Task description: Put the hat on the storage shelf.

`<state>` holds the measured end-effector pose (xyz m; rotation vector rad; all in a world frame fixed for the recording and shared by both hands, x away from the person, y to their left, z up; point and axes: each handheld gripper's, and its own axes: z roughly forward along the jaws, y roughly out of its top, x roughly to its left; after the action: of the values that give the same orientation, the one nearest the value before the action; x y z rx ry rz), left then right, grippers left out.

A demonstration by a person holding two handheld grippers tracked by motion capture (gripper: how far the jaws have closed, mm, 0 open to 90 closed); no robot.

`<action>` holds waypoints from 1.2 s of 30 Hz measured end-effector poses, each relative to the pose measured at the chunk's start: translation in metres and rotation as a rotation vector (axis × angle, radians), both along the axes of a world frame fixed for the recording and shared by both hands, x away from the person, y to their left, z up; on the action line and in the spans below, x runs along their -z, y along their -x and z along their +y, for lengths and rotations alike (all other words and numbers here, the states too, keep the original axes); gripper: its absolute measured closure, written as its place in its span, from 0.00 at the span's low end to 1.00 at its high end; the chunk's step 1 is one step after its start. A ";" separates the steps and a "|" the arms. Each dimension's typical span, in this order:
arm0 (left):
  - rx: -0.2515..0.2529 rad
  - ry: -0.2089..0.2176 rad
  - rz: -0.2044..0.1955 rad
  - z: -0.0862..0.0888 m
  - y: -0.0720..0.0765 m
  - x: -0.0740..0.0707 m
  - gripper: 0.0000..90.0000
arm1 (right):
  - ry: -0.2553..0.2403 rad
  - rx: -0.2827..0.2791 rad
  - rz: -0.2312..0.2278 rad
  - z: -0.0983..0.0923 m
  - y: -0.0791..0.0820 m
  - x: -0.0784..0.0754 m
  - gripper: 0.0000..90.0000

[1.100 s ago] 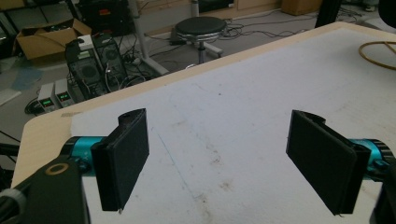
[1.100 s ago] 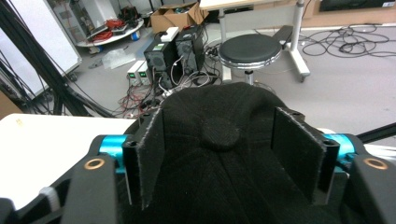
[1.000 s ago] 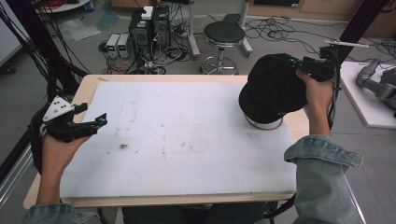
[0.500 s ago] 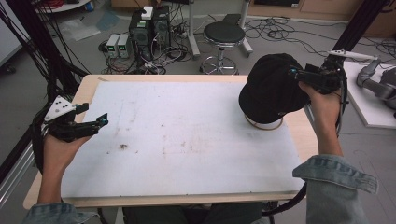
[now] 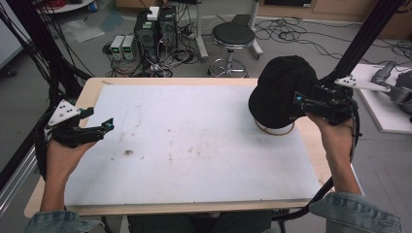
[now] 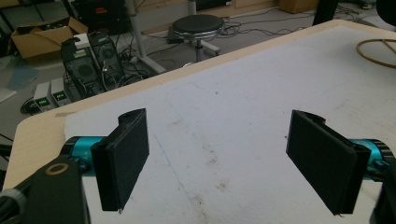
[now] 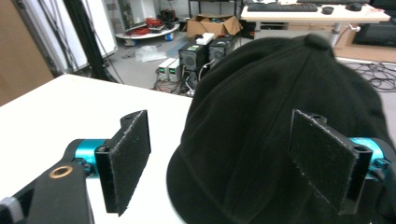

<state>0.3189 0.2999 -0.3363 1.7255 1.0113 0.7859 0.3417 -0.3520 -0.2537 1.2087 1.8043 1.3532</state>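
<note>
We see even, soft indoor light from above in all three views, with no hard shadows. In the high view the white counter [image 5: 194,141] is the brightest area and looks slightly washed out, while the floor behind it is dimmer. The black cap [image 5: 279,92] reads as a dark mass there with hardly any surface detail. That view is soft and a little grainy, and straight lines bend slightly toward its edges. In the left gripper view we find the near pads dark and fairly sharp, the far room softer. In the right gripper view the cap's fabric texture shows, windows at the upper left glare white, and the background is mildly blurred.
</note>
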 end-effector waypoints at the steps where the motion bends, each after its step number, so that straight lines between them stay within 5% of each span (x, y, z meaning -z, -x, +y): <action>1: 0.002 -0.003 0.000 0.000 0.000 0.000 0.24 | -0.002 -0.003 -0.005 0.001 0.004 0.002 0.22; 5: 0.004 -0.001 0.001 -0.001 0.000 0.001 0.24 | -0.004 -0.005 -0.010 0.004 0.016 0.012 0.14; 13: 0.002 0.002 0.004 -0.002 -0.001 0.002 0.24 | -0.030 -0.064 -0.028 0.010 0.041 0.039 0.12; 22: 0.007 -0.003 0.010 -0.003 -0.002 0.005 0.24 | 0.020 -0.082 -0.069 0.020 0.064 0.062 0.12; 36: 0.002 -0.005 0.016 -0.003 -0.001 0.007 0.24 | 0.025 -0.075 -0.035 0.016 0.064 0.088 0.12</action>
<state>0.3203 0.2973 -0.3436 1.7392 1.0188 0.7744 0.2773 -0.3357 -0.3417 1.1074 1.8526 1.3804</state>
